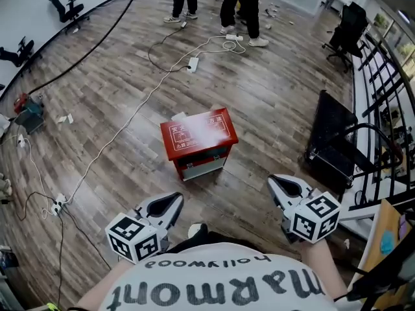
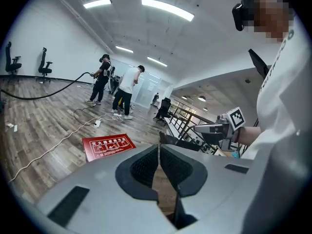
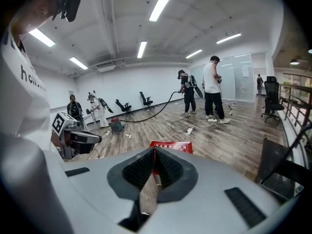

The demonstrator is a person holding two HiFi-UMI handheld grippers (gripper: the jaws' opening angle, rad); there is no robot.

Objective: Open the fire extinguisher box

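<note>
The red fire extinguisher box (image 1: 198,141) stood shut on the wooden floor (image 1: 272,89), well apart from both grippers. The left gripper (image 1: 175,201) and the right gripper (image 1: 275,183) hovered either side, each with jaws pressed together on nothing.

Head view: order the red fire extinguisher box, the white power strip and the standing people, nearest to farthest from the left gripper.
1. Red fire extinguisher box, on the floor just ahead of the left gripper.
2. White power strip, mid-floor beyond the box.
3. Standing people, at the top edge.
</note>
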